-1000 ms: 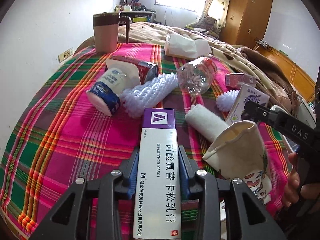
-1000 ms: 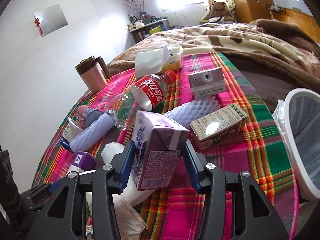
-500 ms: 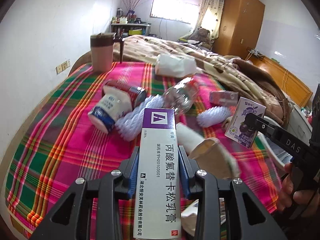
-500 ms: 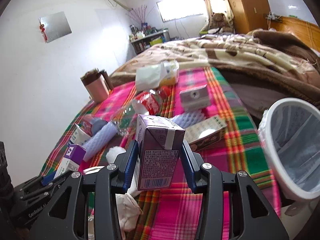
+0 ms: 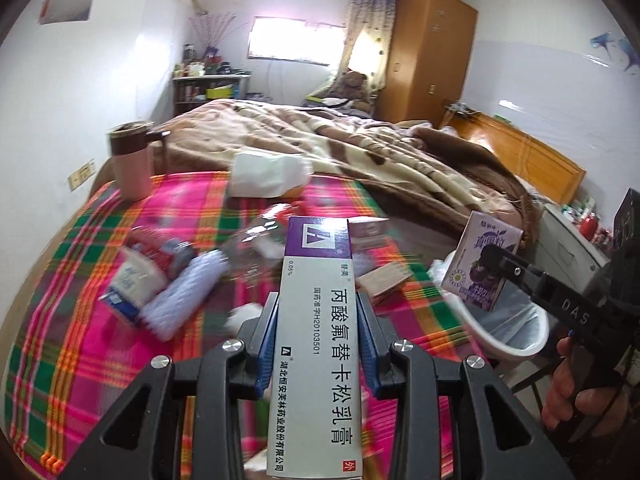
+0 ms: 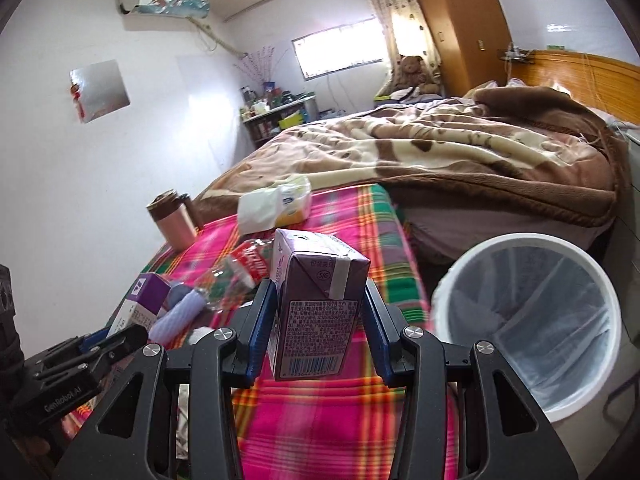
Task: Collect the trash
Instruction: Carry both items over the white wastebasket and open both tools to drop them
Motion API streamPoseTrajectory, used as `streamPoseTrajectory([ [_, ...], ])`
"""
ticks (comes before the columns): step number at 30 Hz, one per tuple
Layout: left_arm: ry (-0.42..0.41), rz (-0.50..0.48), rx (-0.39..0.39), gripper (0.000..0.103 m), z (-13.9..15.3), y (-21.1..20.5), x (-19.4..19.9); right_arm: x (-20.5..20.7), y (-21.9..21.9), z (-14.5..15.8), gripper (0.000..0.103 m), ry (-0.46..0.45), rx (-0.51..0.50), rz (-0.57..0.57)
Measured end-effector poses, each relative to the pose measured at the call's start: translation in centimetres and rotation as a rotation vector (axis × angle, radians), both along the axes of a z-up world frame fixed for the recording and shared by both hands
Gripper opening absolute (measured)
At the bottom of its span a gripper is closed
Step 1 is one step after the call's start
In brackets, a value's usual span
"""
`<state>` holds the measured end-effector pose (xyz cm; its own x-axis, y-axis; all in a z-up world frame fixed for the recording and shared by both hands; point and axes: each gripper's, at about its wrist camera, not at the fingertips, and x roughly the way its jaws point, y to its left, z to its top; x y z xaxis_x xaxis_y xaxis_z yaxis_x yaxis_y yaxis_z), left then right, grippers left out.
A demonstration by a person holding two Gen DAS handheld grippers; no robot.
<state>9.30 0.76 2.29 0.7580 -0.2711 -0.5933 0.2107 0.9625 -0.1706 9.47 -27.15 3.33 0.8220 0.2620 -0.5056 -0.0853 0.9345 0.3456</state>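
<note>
My left gripper (image 5: pixel 318 312) is shut on a long white and purple ointment box (image 5: pixel 318 320), held well above the plaid cloth. My right gripper (image 6: pixel 318 308) is shut on a purple drink carton (image 6: pixel 316 308), held up beside the white bin (image 6: pixel 532 320) with a clear liner. In the left wrist view the carton (image 5: pixel 482 264) hangs over the bin's rim (image 5: pixel 516 344). On the cloth lie a foam net sleeve (image 5: pixel 188 292), a yogurt cup (image 5: pixel 132 284), a clear cola bottle (image 6: pixel 240 272) and small cartons (image 5: pixel 384 284).
A pink mug with a brown lid (image 5: pixel 130 164) and a tissue pack (image 5: pixel 268 176) stand at the far end of the plaid table (image 5: pixel 80 320). A bed with a brown blanket (image 6: pixel 460 152) lies beyond. A white cabinet (image 5: pixel 572 236) is right of the bin.
Both grippers have risen with their loads, and the views tilted up. The right gripper has carried the carton right, next to the bin.
</note>
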Motion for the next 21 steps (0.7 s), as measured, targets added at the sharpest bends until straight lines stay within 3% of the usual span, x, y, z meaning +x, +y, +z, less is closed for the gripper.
streamPoseTrajectory([
  [11,0.021,-0.176,-0.035,0.037,-0.2,-8.5,2.0,0.1,-5.9,-1.5,0.044,0.041,-0.034,-0.128],
  [15,0.006,-0.228,0.004,0.037,-0.5,-12.2,2.2,-0.4,-7.8,-2.1,0.044,0.061,-0.058,-0.179],
  [18,0.023,-0.280,-0.014,0.037,-0.7,-14.5,2.3,-0.1,-9.1,-2.5,0.044,0.081,-0.078,-0.205],
  [21,0.022,-0.309,0.031,0.037,-1.2,-17.0,2.2,0.0,-10.1,-2.9,0.044,0.096,-0.098,-0.222],
])
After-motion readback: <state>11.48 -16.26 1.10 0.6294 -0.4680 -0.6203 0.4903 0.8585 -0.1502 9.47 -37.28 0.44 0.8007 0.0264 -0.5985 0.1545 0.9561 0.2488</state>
